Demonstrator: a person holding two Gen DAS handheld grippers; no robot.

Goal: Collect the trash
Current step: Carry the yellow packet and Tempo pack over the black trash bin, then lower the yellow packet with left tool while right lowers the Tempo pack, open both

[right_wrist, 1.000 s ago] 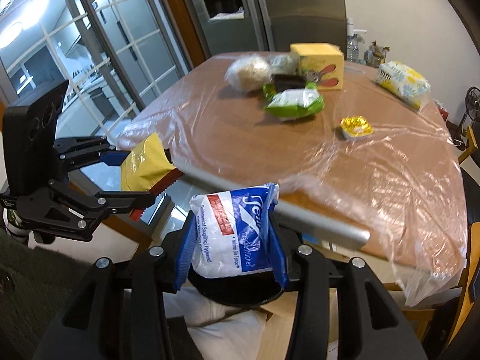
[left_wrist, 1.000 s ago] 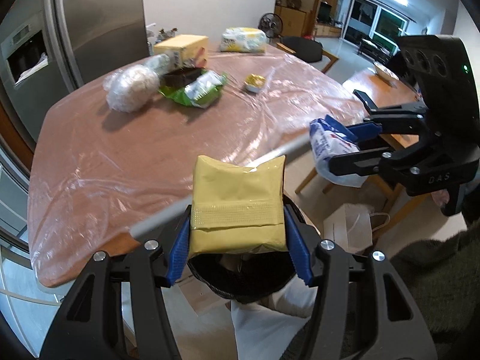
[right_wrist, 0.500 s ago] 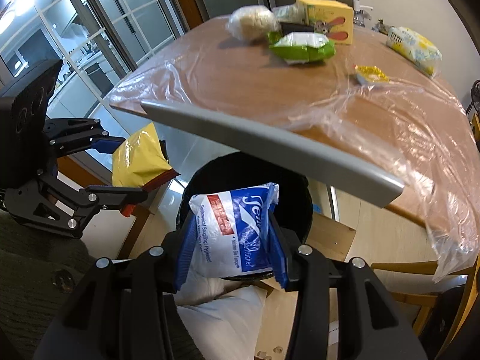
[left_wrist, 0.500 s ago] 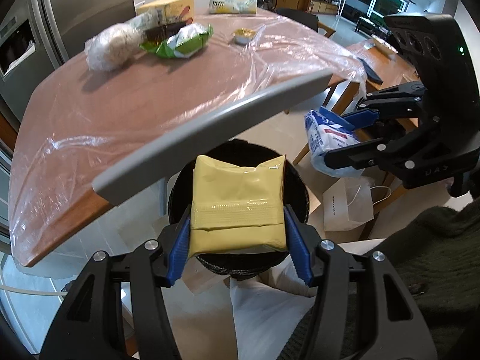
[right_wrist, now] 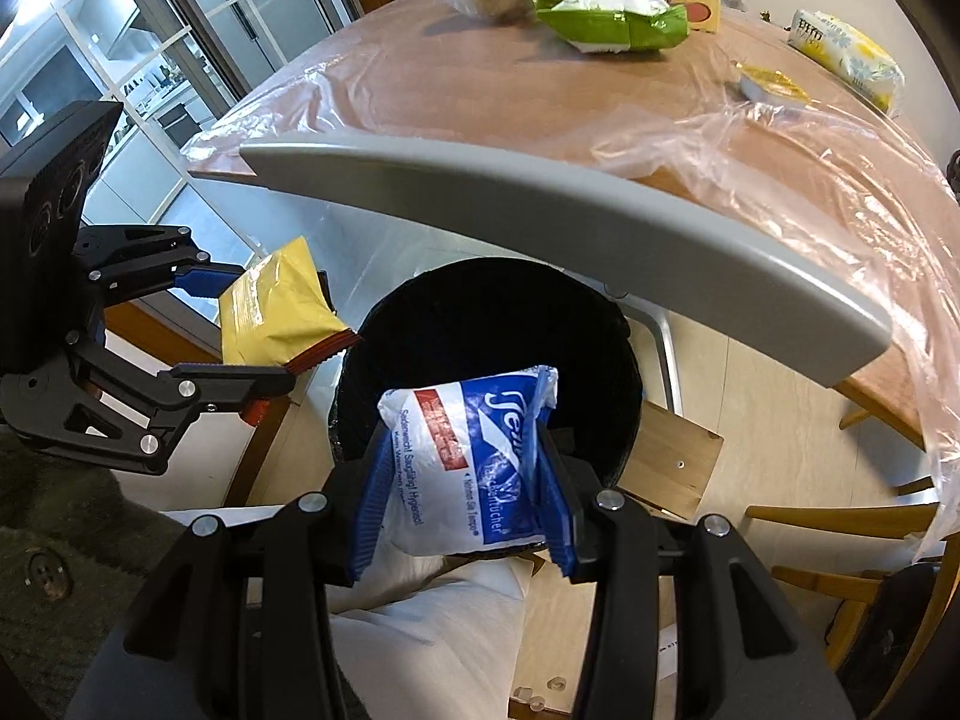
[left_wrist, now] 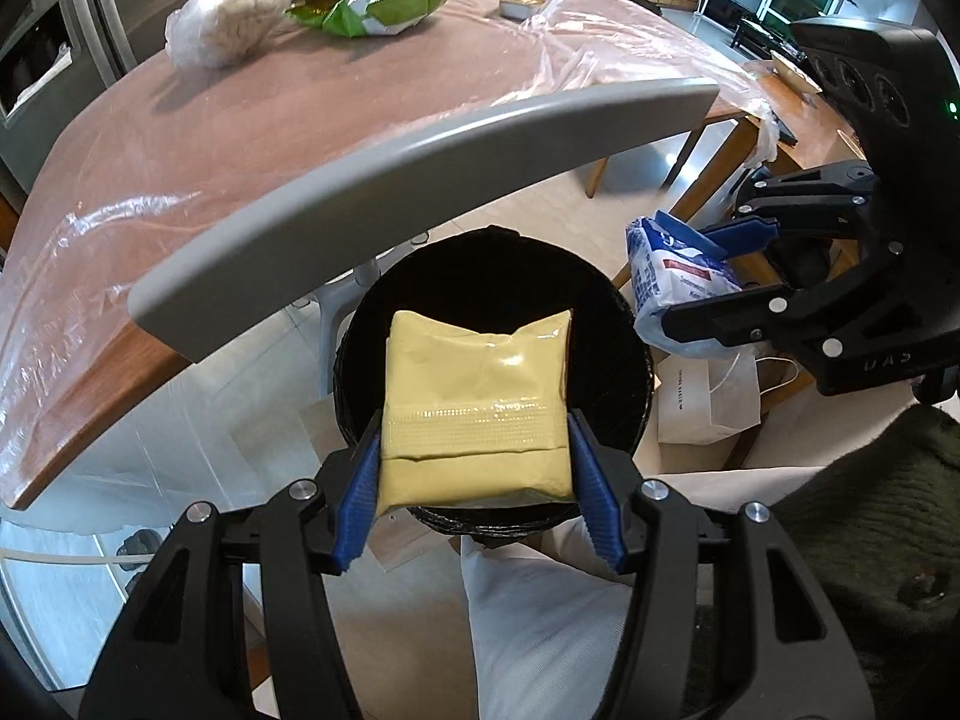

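My left gripper (left_wrist: 474,480) is shut on a yellow snack packet (left_wrist: 474,402) and holds it over the open black bin (left_wrist: 624,330) below the table edge. My right gripper (right_wrist: 459,492) is shut on a blue and white tissue pack (right_wrist: 462,456) over the same bin (right_wrist: 480,324). In the left wrist view the right gripper (left_wrist: 708,276) with the tissue pack (left_wrist: 666,276) hangs at the bin's right. In the right wrist view the left gripper (right_wrist: 240,324) with the yellow packet (right_wrist: 276,312) hangs at the bin's left.
A grey chair back (left_wrist: 420,150) arches above the bin. The plastic-covered wooden table (left_wrist: 240,120) holds a green packet (left_wrist: 384,6), a bagged pale lump (left_wrist: 228,30), a small yellow tub (right_wrist: 768,84) and a tissue pack (right_wrist: 846,54). A white paper bag (left_wrist: 714,396) stands on the floor.
Both grippers have dropped from table height to below the table edge and now hang over the bin's mouth. Each still holds its packet.
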